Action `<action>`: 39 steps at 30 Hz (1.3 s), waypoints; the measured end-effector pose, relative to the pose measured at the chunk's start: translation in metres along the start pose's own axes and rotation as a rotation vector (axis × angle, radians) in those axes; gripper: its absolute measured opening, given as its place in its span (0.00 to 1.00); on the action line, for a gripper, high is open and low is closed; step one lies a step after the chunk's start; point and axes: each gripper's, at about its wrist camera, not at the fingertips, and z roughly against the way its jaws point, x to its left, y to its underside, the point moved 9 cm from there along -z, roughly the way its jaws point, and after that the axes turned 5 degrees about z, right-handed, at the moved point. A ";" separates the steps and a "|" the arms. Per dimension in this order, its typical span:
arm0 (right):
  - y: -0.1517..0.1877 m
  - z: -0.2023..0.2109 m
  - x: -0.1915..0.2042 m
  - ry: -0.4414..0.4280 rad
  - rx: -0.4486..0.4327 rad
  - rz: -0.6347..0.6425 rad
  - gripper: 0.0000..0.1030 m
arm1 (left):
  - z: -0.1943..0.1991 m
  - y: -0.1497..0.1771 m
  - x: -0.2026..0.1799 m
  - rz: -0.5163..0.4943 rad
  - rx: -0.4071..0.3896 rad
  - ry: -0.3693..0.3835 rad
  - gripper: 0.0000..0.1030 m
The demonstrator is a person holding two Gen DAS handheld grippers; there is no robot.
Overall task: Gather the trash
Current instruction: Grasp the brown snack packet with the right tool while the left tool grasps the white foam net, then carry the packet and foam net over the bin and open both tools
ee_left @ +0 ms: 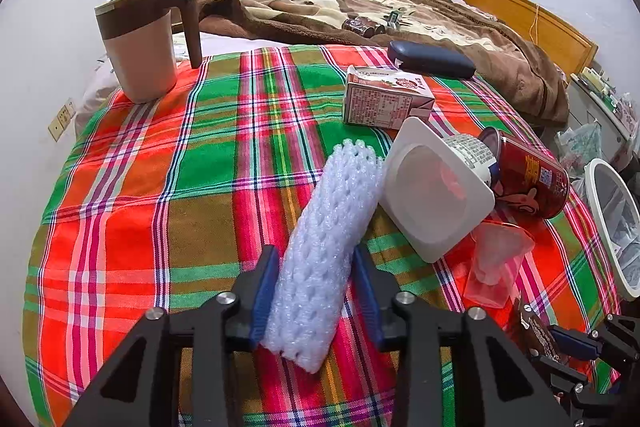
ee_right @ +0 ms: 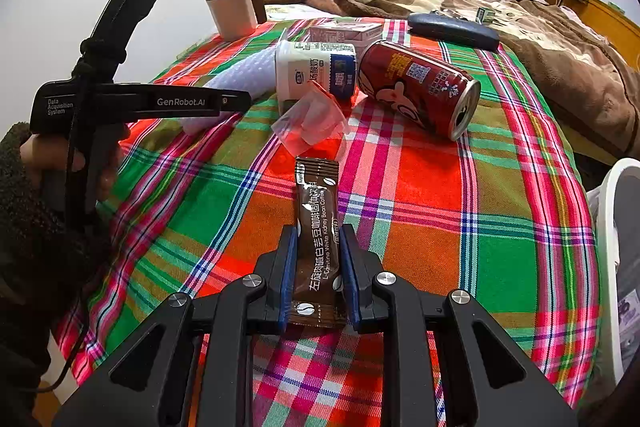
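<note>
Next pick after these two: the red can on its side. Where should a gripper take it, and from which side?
Grip the red can across the middle of its round body, coming down from above with the fingers either side of its long axis. It lies tipped over, open end toward the bin side, the yogurt cup close by its other end, so the free curved flanks look like the easiest hold.

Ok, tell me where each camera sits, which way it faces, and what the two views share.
Left wrist: on the left gripper, looking down along its fingers across the plaid cloth; they pinch the white foam net sleeve.
Right wrist: on the right gripper, facing the same way; it grips the brown coffee sachet; a hand shows left.
Shared: red can, yogurt cup, mug.
</note>
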 end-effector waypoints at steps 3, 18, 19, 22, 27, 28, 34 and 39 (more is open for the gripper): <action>0.000 0.000 0.000 0.002 0.000 0.001 0.21 | 0.000 0.001 0.000 0.005 0.002 0.002 0.34; 0.002 0.006 -0.001 0.003 -0.008 -0.023 0.21 | 0.025 0.014 -0.017 0.009 -0.033 0.014 0.26; 0.002 0.006 -0.001 0.004 -0.009 -0.021 0.21 | 0.028 0.014 -0.018 0.010 -0.039 0.014 0.26; 0.004 0.009 0.000 0.005 -0.015 -0.018 0.21 | 0.036 0.017 -0.021 0.010 -0.050 0.017 0.26; 0.002 0.017 -0.002 0.011 -0.038 -0.028 0.21 | 0.049 0.024 -0.024 0.026 -0.057 0.026 0.26; 0.002 0.019 -0.003 0.012 -0.043 -0.032 0.21 | 0.053 0.026 -0.024 0.031 -0.059 0.027 0.26; 0.000 0.028 -0.013 0.025 -0.072 -0.061 0.21 | 0.078 0.030 -0.037 0.030 -0.104 0.046 0.26; -0.001 0.037 -0.020 0.037 -0.098 -0.076 0.21 | 0.091 0.032 -0.053 0.025 -0.124 0.071 0.26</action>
